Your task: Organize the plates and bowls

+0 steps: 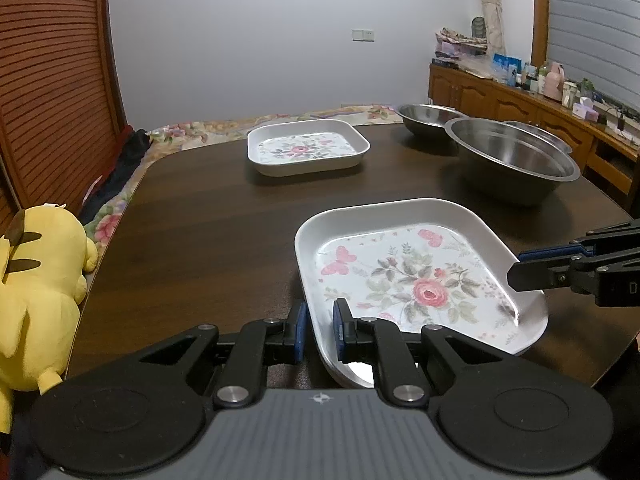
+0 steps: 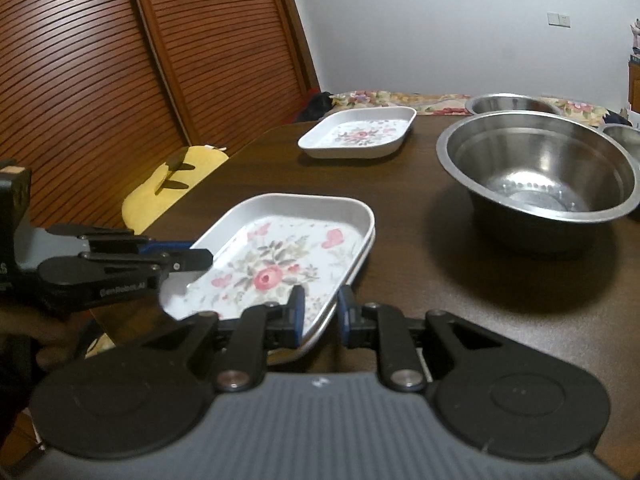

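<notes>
Both grippers – left (image 1: 319,322), right (image 2: 321,310) – pinch opposite rims of the near plate (image 1: 404,272) at the table's (image 1: 208,216) near edge; right's grip is barely easing w/ the rim between, so that side could drop.

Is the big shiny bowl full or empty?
Empty. The right wrist view looks straight into the large steel bowl, and only its bare shiny bottom and walls show, nothing inside.

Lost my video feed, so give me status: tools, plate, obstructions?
Both tools shut on near floral plate: left tool on one rim, right tool on the opposite rim. Second floral plate far side. Steel bowl beside, not blocking.
</notes>
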Demonstrator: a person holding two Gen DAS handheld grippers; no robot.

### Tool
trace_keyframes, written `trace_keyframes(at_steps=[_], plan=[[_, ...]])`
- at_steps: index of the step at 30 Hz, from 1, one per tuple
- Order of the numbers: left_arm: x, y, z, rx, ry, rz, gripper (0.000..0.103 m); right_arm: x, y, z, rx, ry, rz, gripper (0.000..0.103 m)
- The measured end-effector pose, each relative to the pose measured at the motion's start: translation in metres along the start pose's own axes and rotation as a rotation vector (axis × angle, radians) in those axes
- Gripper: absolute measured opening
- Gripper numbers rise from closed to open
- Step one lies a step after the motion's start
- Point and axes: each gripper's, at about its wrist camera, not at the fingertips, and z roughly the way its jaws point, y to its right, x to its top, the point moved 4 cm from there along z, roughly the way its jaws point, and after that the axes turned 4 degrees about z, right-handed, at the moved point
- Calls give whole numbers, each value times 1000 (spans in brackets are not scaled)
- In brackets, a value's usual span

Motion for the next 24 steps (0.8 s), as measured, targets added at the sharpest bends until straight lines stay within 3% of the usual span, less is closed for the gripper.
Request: trace_keyframes(at_steps=[24], plan=[[20,-7,-14,-8,71,-30,20,16,-3,-15,1,56,-22,20]])
